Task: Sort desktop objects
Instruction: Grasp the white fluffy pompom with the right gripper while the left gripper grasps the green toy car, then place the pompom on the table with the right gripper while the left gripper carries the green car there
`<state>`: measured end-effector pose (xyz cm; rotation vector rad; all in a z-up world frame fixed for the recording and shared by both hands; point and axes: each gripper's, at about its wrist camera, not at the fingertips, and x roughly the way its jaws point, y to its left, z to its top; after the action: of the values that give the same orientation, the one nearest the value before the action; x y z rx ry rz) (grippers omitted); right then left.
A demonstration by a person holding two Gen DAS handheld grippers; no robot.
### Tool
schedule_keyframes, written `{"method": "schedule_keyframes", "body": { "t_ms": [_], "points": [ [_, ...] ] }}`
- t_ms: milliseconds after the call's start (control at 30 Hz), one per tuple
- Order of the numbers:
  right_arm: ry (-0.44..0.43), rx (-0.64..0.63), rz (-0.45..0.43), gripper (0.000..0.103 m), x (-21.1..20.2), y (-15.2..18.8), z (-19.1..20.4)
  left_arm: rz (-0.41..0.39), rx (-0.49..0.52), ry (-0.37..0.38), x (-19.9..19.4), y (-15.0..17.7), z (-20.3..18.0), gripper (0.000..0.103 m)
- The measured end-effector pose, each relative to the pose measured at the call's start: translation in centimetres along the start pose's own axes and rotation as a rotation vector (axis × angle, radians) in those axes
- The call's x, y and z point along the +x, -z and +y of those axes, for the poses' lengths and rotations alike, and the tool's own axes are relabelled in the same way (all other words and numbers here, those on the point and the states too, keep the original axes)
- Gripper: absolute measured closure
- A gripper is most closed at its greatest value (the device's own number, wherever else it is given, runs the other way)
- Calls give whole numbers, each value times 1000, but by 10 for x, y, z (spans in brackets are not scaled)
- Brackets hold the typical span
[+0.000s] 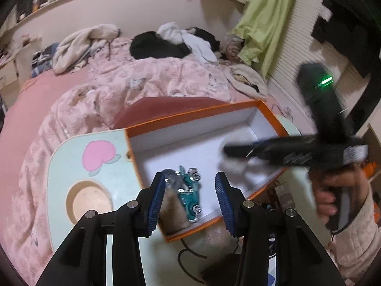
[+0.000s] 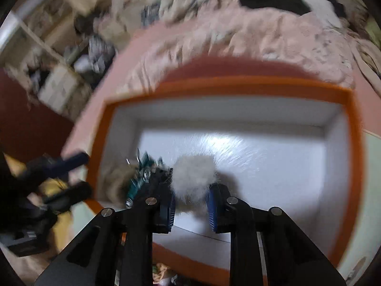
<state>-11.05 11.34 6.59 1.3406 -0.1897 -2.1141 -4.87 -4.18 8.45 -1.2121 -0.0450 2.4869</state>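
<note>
Two claws are seen over an orange-rimmed cardboard box with white lining [image 2: 238, 85], which sits on a pale green counter with a pink heart print [image 1: 95, 157]. The right claw [image 2: 190, 205] is clenched around a fluffy off-white fur pompom [image 2: 194, 176], held low inside the box, near its left end; whether the pompom touches the floor cannot be told because of blur. The left claw [image 1: 190, 195] is released, nothing between its blue ribbed pads [image 1: 157, 197], and hovers above the box's near corner.

Risk, as judged: a teal metal toy car with chrome parts [image 1: 190, 190] and a brown furry piece [image 1: 175, 212] already lie in that corner, just beside the pompom, so the car could be knocked or snagged by long fibres when the right claw opens. Fur could also cling to the ribbed pads and be dragged back out. Motion blur suggests speed, so the box rim could be clipped.

The pompom looks soft, round and long-haired, squeezed at its base, and is judged light and compressible.
</note>
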Motion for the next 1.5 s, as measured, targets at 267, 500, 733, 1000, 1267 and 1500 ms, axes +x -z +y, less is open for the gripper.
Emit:
{"method": "schedule_keyframes", "body": {
  "t_ms": [267, 500, 733, 1000, 1267, 1500],
  "points": [
    [-110, 1, -132, 79, -68, 54, -1, 171, 138, -90, 55, -15, -29, 80],
    [-94, 9, -82, 79, -61, 99, 3, 264, 137, -183, 68, -18, -30, 80],
    [21, 16, -144, 77, -48, 114, 3, 258, 188, -169, 71, -17, -34, 77],
    [37, 11, -290, 75, -52, 128, 7, 212, 263, -256, 77, -18, -37, 78],
    [-24, 63, -358, 75, -64, 138, -1, -8, 52, 2, 22, -25, -18, 81],
    [-30, 75, -367, 75, -65, 138, -1, -192, -162, 253, -44, -11, 14, 81]
  ]
}}
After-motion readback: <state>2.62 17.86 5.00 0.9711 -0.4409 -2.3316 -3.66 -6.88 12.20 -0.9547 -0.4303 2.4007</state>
